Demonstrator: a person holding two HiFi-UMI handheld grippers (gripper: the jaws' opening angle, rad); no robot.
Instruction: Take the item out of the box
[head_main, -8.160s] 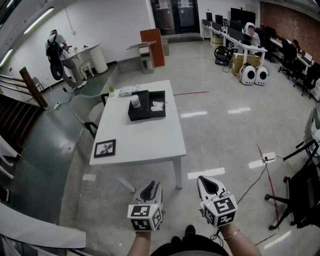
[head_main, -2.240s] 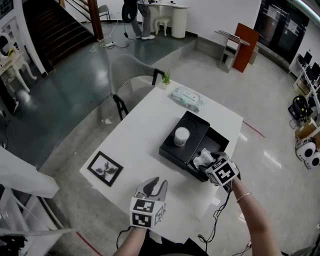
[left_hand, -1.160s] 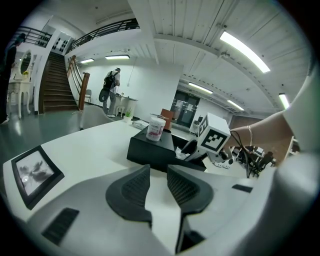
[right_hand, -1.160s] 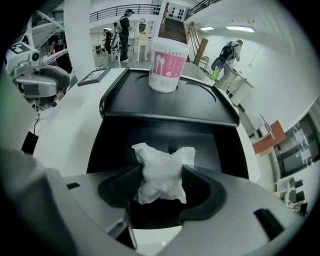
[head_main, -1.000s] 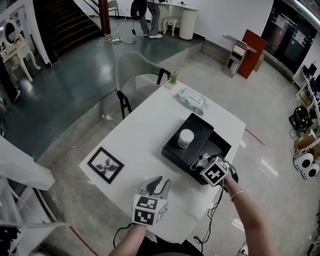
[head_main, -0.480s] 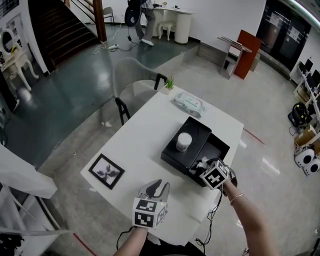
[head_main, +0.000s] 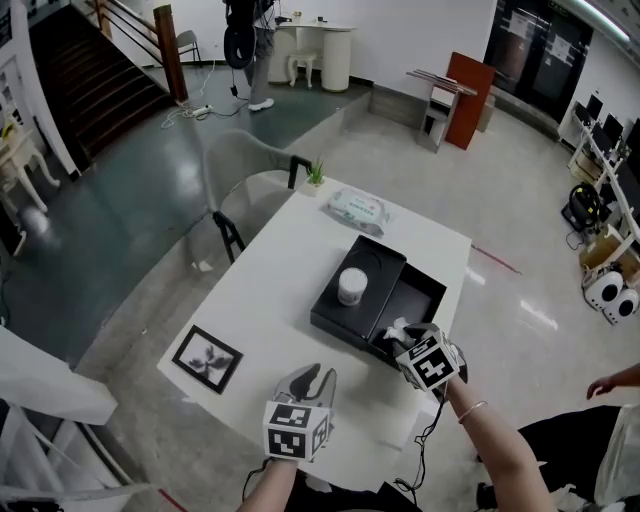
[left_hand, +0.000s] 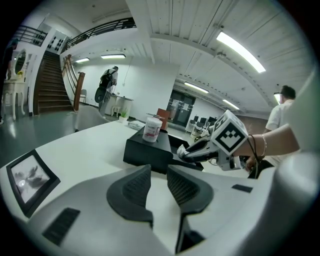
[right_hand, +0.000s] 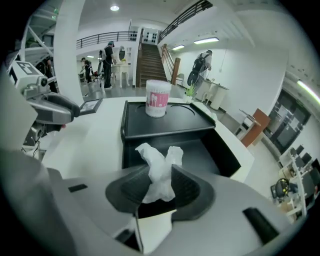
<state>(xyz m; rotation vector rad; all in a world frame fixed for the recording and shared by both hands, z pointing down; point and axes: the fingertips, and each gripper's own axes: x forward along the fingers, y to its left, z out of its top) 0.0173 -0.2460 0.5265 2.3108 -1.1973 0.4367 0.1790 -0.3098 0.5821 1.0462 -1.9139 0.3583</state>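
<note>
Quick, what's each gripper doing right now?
Left gripper: open, nothing between its jaws.
Right gripper: jaws have just been closing, shut on the crumpled white tissue over the black box.

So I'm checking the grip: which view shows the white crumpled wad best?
The right gripper view: the white crumpled wad fills the centre, pinched by the right tool, whose jaws have just been closing. The head view shows just a small white bit at that tool's tip; the left gripper view, a distant tuft.

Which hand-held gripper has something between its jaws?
The right hand-held gripper: its jaws have just closed on the crumpled white tissue; the left hand-held gripper is empty.
</note>
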